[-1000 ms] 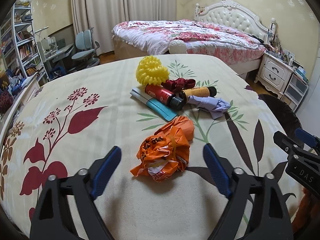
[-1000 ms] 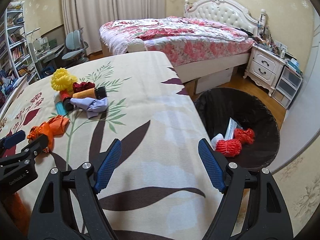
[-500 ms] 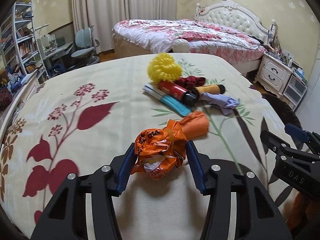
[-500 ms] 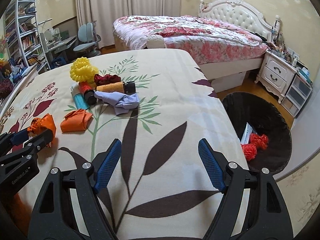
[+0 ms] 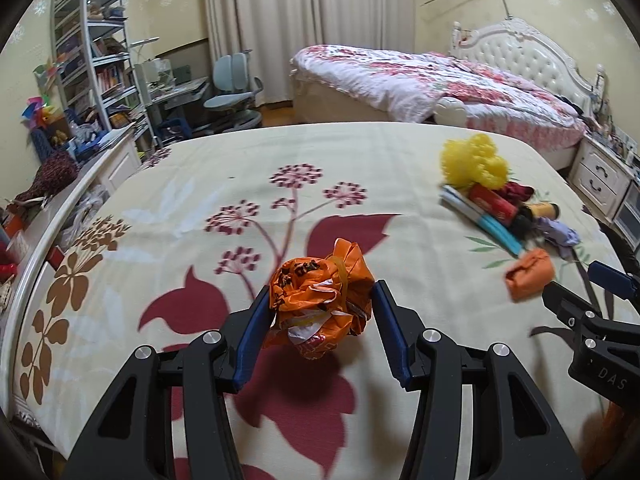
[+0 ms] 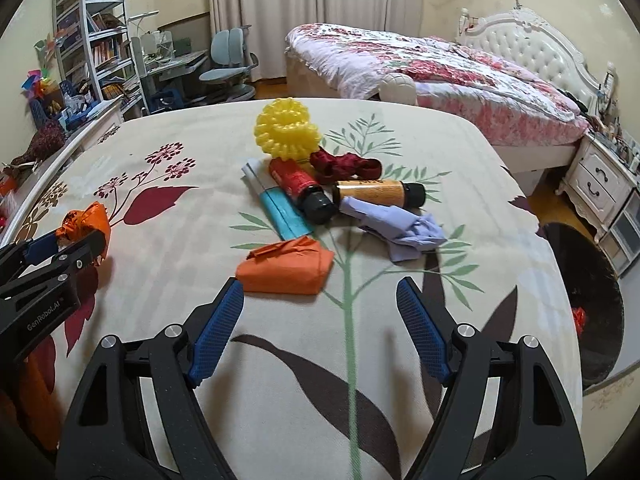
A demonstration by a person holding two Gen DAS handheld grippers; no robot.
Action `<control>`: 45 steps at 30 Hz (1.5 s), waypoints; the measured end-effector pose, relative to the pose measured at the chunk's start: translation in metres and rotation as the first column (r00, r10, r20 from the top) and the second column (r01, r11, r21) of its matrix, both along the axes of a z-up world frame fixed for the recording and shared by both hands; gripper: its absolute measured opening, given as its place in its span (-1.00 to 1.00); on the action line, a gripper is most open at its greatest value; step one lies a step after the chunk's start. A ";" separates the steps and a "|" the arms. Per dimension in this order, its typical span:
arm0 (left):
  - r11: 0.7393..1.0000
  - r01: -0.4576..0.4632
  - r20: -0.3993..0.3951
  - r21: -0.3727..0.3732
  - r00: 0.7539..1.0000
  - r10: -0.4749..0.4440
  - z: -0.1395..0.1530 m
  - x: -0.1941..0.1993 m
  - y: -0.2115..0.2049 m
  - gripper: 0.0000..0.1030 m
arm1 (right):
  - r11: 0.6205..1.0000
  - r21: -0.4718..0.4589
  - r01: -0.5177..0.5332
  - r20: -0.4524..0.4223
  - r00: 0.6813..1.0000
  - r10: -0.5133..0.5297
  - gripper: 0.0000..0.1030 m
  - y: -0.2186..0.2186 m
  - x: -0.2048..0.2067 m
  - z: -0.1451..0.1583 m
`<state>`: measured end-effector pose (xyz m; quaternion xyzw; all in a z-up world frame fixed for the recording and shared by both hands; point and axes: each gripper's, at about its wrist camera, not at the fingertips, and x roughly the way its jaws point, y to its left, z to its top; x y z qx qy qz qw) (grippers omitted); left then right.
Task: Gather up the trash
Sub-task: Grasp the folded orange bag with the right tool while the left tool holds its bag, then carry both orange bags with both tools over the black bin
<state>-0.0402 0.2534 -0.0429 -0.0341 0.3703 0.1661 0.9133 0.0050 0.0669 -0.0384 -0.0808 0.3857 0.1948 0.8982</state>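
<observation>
My left gripper [image 5: 321, 289] is shut on a crumpled orange plastic bag [image 5: 320, 300], holding it just above the flowered bedspread [image 5: 200, 184]. The same bag [image 6: 82, 220] shows at the left of the right wrist view, in the left gripper [image 6: 60, 248]. My right gripper [image 6: 319, 285] is open and holds nothing, hovering just short of a folded orange paper [image 6: 286, 266]. Behind that lie a yellow ball [image 6: 286, 134], a red can [image 6: 300, 186], an orange bottle [image 6: 378, 192], a lilac crumpled wad [image 6: 404, 230], a dark red scrunchie [image 6: 344, 164] and a blue-white pack [image 6: 276, 204].
A black bin [image 6: 588, 280] stands on the floor off the bed's right edge, with something red [image 6: 578, 316] inside. A second bed [image 6: 420, 64] and a white nightstand [image 6: 596, 188] are behind. Shelves [image 5: 96, 60], a desk and a chair fill the far left.
The left gripper closed on the orange bag and carried it left, off the bedspread. The right gripper swung left from over the bin to the pile, still open.
</observation>
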 end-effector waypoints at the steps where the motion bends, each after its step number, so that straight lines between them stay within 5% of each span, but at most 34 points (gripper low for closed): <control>1: 1.000 -0.009 -0.001 -0.004 1.000 0.009 -0.001 0.000 0.006 0.01 | 1.000 -0.003 -0.003 -0.002 1.000 0.003 0.49 0.004 0.001 0.000; 10: 0.999 -0.027 -0.004 -0.031 1.000 0.026 -0.006 0.000 0.026 0.01 | 0.999 -0.053 0.001 -0.049 0.999 -0.003 0.49 0.023 0.014 -0.011; 14: 0.999 -0.019 -0.003 -0.038 1.000 0.019 -0.007 0.001 0.025 0.01 | 0.998 -0.055 -0.008 -0.055 0.998 0.005 0.06 0.023 0.012 -0.013; 22: 0.999 -0.003 0.011 -0.045 1.000 0.003 -0.003 0.002 0.011 0.01 | 0.999 -0.051 -0.015 -0.025 1.000 0.013 0.05 0.013 0.000 -0.006; 45: 0.965 0.257 0.090 -0.053 0.964 -0.252 0.025 0.041 -0.137 0.00 | 0.964 0.002 0.265 0.112 0.958 -0.264 0.06 -0.136 0.007 0.036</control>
